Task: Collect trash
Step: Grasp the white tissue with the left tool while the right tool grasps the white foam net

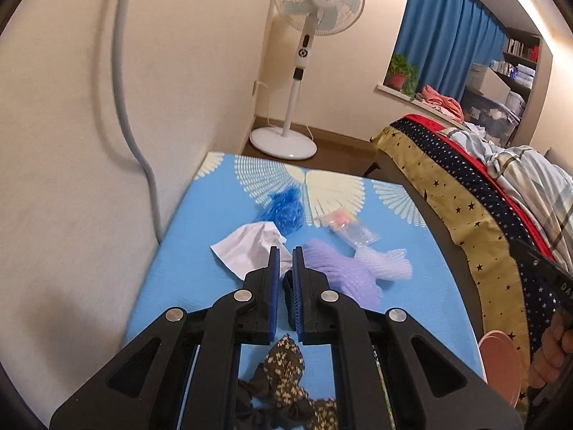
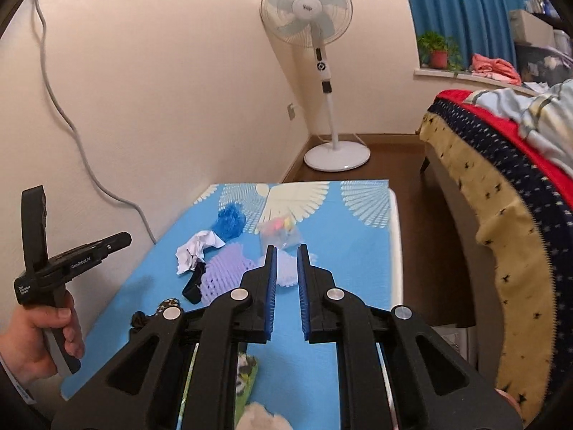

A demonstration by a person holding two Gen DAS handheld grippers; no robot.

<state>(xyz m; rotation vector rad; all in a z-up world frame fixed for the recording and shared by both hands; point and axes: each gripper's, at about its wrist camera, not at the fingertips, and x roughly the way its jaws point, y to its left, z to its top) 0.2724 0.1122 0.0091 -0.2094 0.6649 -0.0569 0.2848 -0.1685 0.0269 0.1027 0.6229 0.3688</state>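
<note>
Trash lies on a blue patterned table (image 1: 186,268) (image 2: 343,286): crumpled white paper (image 1: 247,247) (image 2: 195,249), a blue plastic tuft (image 1: 284,211) (image 2: 229,220), a clear bag with coloured bits (image 1: 349,227) (image 2: 281,233), purple foam netting (image 1: 340,268) (image 2: 224,272), white foam netting (image 1: 388,263) (image 2: 286,268) and a black item (image 2: 195,285). My left gripper (image 1: 286,251) hovers above the paper and purple netting, its jaws a narrow gap apart and empty. My right gripper (image 2: 287,249) is open and empty above the white netting.
A dark floral scrunchie (image 1: 286,369) lies at the near table edge. A pink plate (image 1: 501,365) sits at the right. A bed with a starred cover (image 1: 465,193) (image 2: 501,186) runs along the right. A standing fan (image 1: 304,53) (image 2: 322,71) stands in the far corner.
</note>
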